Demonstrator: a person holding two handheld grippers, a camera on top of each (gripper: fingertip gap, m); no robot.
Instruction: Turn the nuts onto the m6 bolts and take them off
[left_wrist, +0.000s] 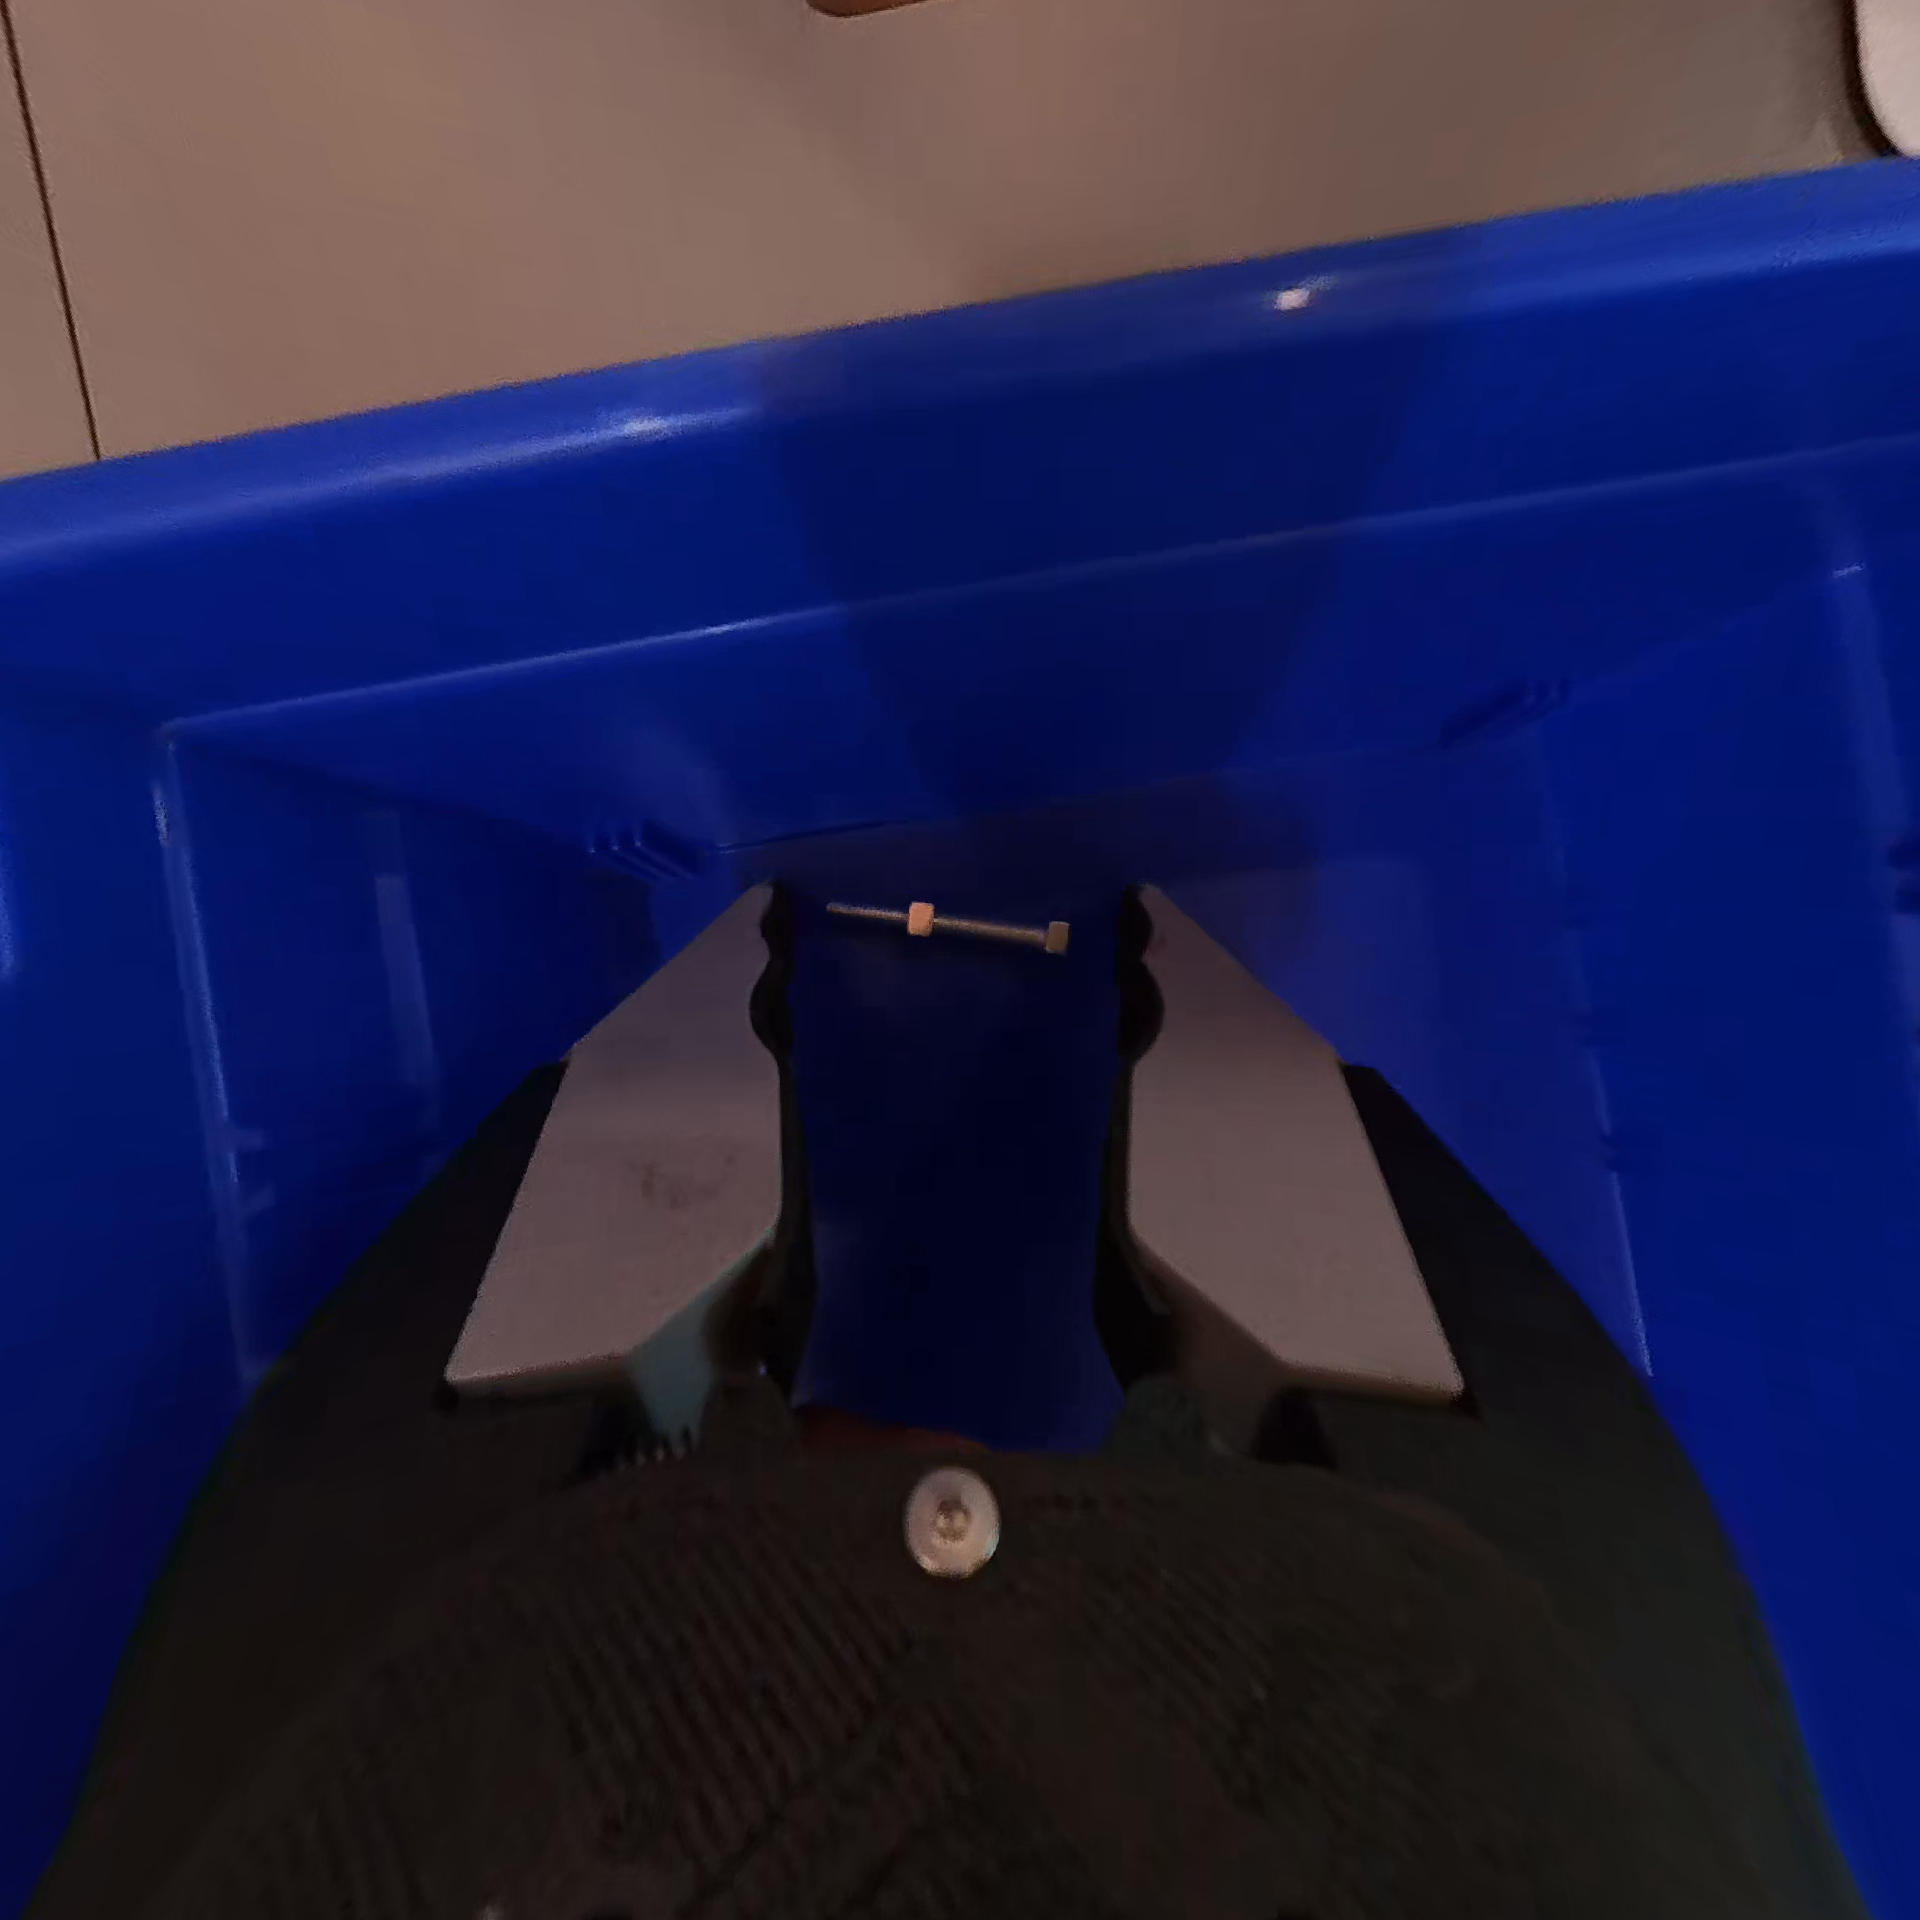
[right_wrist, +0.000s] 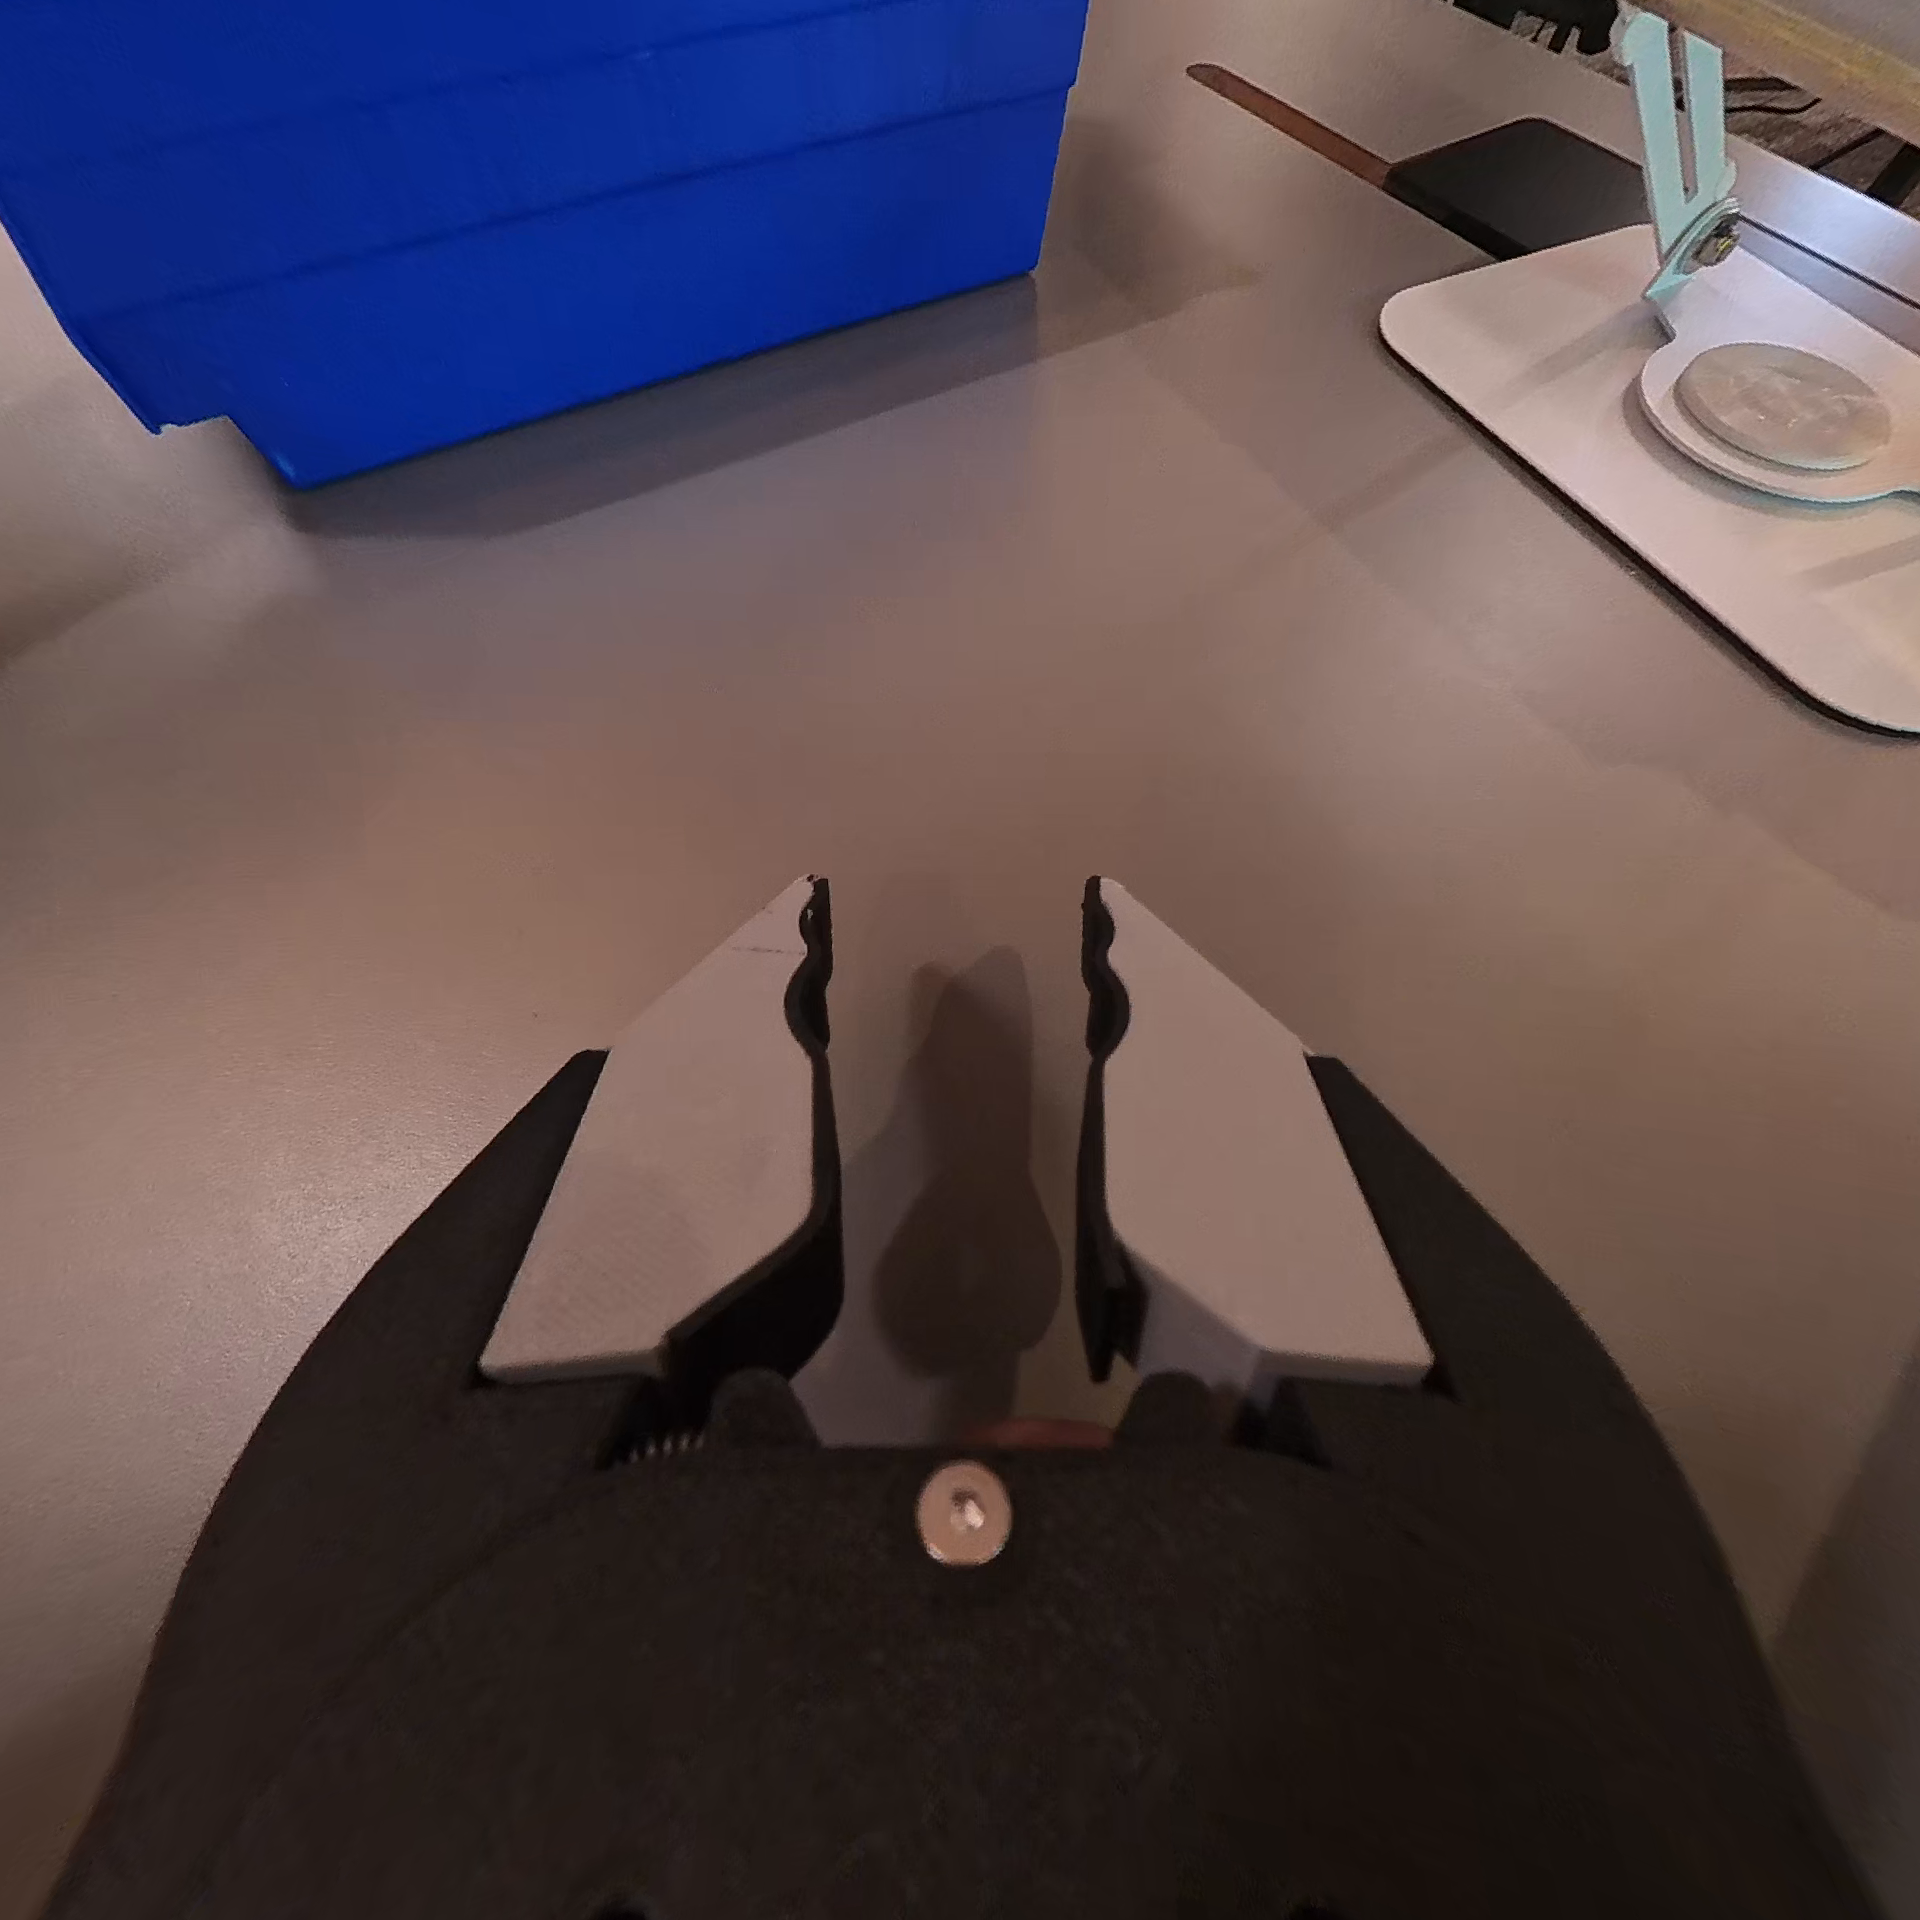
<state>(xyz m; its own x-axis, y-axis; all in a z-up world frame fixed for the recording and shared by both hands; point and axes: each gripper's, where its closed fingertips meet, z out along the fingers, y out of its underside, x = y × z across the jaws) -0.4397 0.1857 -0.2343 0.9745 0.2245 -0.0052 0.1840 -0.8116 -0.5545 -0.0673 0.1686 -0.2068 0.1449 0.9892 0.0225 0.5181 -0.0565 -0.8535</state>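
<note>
One bolt (left_wrist: 945, 923), nut (left_wrist: 921, 921) on it, lies in the bin (left_wrist: 935, 520). Left gripper (left_wrist: 951, 904) jaws apart above it: descend square, clamp the shank. Right gripper (right_wrist: 956, 894) jaws apart, empty over the desk (right_wrist: 935, 623).

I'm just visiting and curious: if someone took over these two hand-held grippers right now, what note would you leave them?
Left gripper: open, empty, reaching into the blue bin, fingertips either side of the bolt.
Right gripper: open, empty, above the bare grey table, beside the bin.
Parts: the bolt lies flat on the bin floor with a nut threaded partway along it.
Done: nothing picked up yet.
Left: grasp the bolt, lift it out, turn the nut off, probably using the right gripper.
</note>
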